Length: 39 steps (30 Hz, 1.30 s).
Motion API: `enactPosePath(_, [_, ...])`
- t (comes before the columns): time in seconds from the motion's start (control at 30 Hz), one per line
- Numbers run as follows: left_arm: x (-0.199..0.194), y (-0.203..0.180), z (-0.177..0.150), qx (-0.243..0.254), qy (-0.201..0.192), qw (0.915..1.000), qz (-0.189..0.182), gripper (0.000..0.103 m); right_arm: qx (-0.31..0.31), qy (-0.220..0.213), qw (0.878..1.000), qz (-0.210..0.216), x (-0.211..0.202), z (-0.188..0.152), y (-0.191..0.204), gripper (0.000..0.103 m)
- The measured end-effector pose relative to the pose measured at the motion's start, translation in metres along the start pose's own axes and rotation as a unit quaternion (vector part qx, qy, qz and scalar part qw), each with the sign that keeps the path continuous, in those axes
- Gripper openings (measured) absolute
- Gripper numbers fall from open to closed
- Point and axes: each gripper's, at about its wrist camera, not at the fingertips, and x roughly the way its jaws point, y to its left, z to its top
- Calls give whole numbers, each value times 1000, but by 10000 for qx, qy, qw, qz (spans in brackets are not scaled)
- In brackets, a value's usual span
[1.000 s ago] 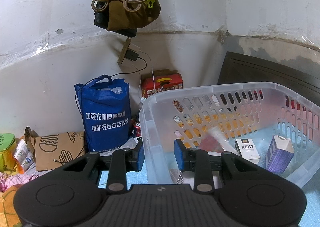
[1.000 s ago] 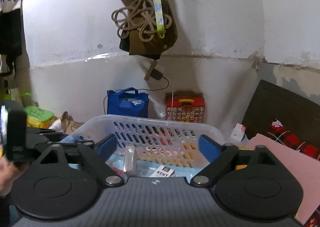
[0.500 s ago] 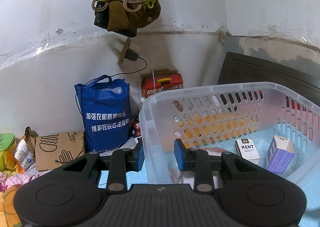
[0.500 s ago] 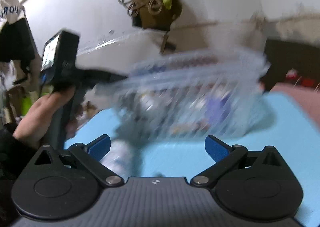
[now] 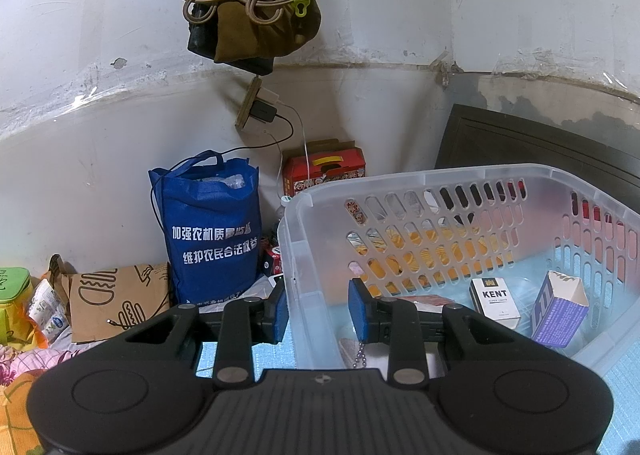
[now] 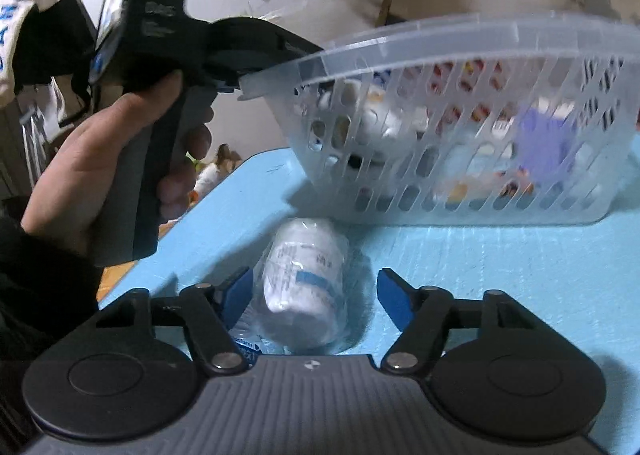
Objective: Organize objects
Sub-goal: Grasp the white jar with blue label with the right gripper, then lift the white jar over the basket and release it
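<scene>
A clear plastic basket (image 5: 472,183) stands on a light blue table; it also shows in the right wrist view (image 6: 460,55). Inside lie a white KENT box (image 5: 495,303), a purple carton (image 5: 558,309) and a red packet. My left gripper (image 5: 318,313) straddles the basket's near left wall, one pad on each side, with a gap to each pad. My right gripper (image 6: 314,295) is open low over the table, with a white roll wrapped in clear plastic (image 6: 306,279) lying between its fingers.
Behind the basket by the wall stand a blue fabric bag (image 5: 212,231), a red box (image 5: 324,171) and a brown paper bag (image 5: 116,295). A dark headboard (image 5: 540,147) is at the right. The table's left edge (image 6: 192,223) is near the roll.
My right gripper has dropped from above the basket to the table in front of it, around the wrapped roll. A red packet fell to the basket floor. My left gripper has not moved.
</scene>
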Motion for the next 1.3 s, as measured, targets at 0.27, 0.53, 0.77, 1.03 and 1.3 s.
enactPosePath(0.27, [0, 0, 0, -2, -2, 10000, 5, 35, 34, -186, 9998, -89, -13, -1, -8, 50])
enactPosePath(0.53, [0, 0, 0, -2, -4, 10000, 1, 35, -54, -391, 9987, -327, -28, -3, -16, 49])
enactPosePath(0.77, [0, 0, -1, -1, -3, 10000, 1, 35, -196, -714, 9951, -657, -56, -11, -20, 48])
enactPosePath(1.03, [0, 0, -1, -1, -4, 10000, 1, 35, -78, -868, 9922, -896, -80, -20, -36, 48])
enactPosePath(1.3, [0, 0, -1, -2, -4, 10000, 0, 35, -29, -1039, 9898, -978, -97, -21, -42, 48])
